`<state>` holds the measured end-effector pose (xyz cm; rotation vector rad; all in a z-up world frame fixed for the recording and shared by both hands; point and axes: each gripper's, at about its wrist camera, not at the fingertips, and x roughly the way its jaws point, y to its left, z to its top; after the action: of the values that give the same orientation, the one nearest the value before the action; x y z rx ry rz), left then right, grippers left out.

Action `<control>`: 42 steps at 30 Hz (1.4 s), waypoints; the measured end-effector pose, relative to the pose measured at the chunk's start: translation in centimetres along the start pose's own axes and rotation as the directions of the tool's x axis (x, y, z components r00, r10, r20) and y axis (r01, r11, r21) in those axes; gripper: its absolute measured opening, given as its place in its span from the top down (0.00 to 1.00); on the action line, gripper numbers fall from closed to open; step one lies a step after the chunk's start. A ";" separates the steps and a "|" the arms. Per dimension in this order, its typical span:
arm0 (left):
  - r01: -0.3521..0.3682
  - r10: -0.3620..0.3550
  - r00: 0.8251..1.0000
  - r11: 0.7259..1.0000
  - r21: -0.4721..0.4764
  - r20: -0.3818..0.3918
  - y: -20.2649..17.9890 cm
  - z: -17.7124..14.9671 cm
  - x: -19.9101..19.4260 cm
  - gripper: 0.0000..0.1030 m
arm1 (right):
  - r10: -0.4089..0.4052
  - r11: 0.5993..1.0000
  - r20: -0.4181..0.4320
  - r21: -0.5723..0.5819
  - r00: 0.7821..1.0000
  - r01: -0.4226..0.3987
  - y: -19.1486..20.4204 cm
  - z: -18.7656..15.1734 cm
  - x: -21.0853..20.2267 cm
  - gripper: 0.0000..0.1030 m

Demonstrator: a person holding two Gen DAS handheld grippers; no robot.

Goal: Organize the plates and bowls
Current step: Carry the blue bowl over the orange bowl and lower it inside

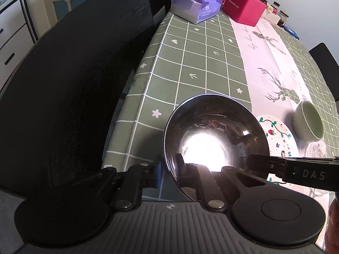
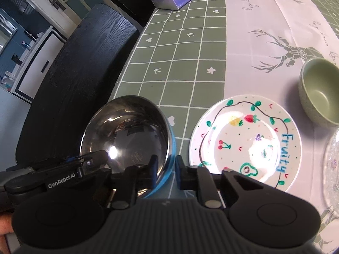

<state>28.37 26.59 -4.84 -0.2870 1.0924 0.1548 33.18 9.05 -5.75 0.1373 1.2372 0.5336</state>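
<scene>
Both tools clamped on the steel bowl

The left tool [image 1: 169, 169] pinches the bowl [image 1: 214, 139] at its left rim; the right tool [image 2: 166, 171] pinches the right rim, beside the plate [image 2: 245, 146].

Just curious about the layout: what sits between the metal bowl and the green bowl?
The fruit-painted plate, clearest in the right wrist view.

We see the glass dish [image 2: 332, 169] right of the plate [image 2: 245, 144] cut off; glare whitens the steel bowl's [image 1: 214, 135] bottom.
</scene>
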 end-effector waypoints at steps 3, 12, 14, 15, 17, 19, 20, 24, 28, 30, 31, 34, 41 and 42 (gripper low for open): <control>-0.029 0.029 1.000 0.999 0.020 -0.005 -0.8 -0.1 -0.3 0.88 | -0.004 1.000 0.004 0.001 1.000 0.004 -0.1 -0.3 -0.5 0.88; -0.034 0.033 0.999 0.998 0.044 0.007 -3.3 -1.3 -3.9 0.88 | -0.005 0.999 0.027 -0.054 1.000 0.006 -0.2 -1.8 -4.9 0.89; -0.039 0.039 0.999 0.998 0.048 0.005 -4.4 -2.2 -4.9 0.88 | -0.006 0.998 0.032 -0.063 0.999 0.008 -0.5 -2.6 -6.4 0.89; -0.042 0.041 0.999 0.997 0.064 0.011 -5.2 -2.7 -5.5 0.88 | -0.010 0.998 0.034 -0.068 0.999 0.012 -0.8 -3.1 -7.1 0.89; -0.046 0.044 0.999 0.995 0.090 0.022 -6.6 -3.8 -6.5 0.88 | -0.014 0.997 0.034 -0.074 0.999 0.016 -1.5 -4.4 -8.6 0.89; -0.037 0.034 0.999 0.993 0.111 0.026 -8.0 -4.8 -7.5 0.88 | -0.022 0.996 0.031 -0.083 0.999 0.025 -2.3 -5.7 -10.2 0.89; -0.032 0.029 0.999 0.992 0.122 0.029 -8.7 -5.3 -8.0 0.88 | -0.026 0.996 0.034 -0.089 0.999 0.029 -2.8 -6.3 -11.0 0.89; 0.006 -0.010 1.000 0.986 0.169 0.027 -11.9 -7.6 -9.6 0.88 | -0.049 0.994 0.042 -0.096 0.998 0.053 -5.1 -8.9 -14.4 0.89; 0.050 -0.049 0.999 0.972 0.228 -0.013 -15.5 -10.1 -10.3 0.87 | -0.078 0.993 0.048 -0.086 0.996 0.082 -7.9 -11.6 -17.7 0.89; 0.078 -0.068 0.997 0.964 0.256 -0.048 -17.2 -11.5 -10.5 0.87 | -0.094 0.992 0.052 -0.084 0.994 0.098 -9.3 -13.1 -19.4 0.89; 0.090 -0.076 0.995 0.959 0.268 -0.064 -18.1 -12.2 -10.7 0.87 | -0.100 0.992 0.053 -0.077 0.994 0.104 -10.1 -13.9 -20.2 0.89; 0.123 -0.096 0.990 0.941 0.314 -0.101 -20.7 -14.7 -10.9 0.87 | -0.125 0.989 0.063 -0.070 0.990 0.129 -12.0 -15.8 -22.3 0.89; 0.202 -0.146 0.975 0.898 0.391 -0.168 -27.2 -17.3 -11.6 0.86 | -0.191 0.981 0.093 -0.020 0.977 0.194 -17.2 -19.7 -27.1 0.89; 0.215 -0.159 0.973 0.891 0.399 -0.168 -28.3 -17.5 -12.0 0.86 | -0.200 0.979 0.103 -0.012 0.974 0.202 -17.9 -20.1 -27.9 0.89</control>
<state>15.51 -5.48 2.71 -0.0167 1.1911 -0.2739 13.98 -22.94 4.67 0.0192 1.1310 0.3597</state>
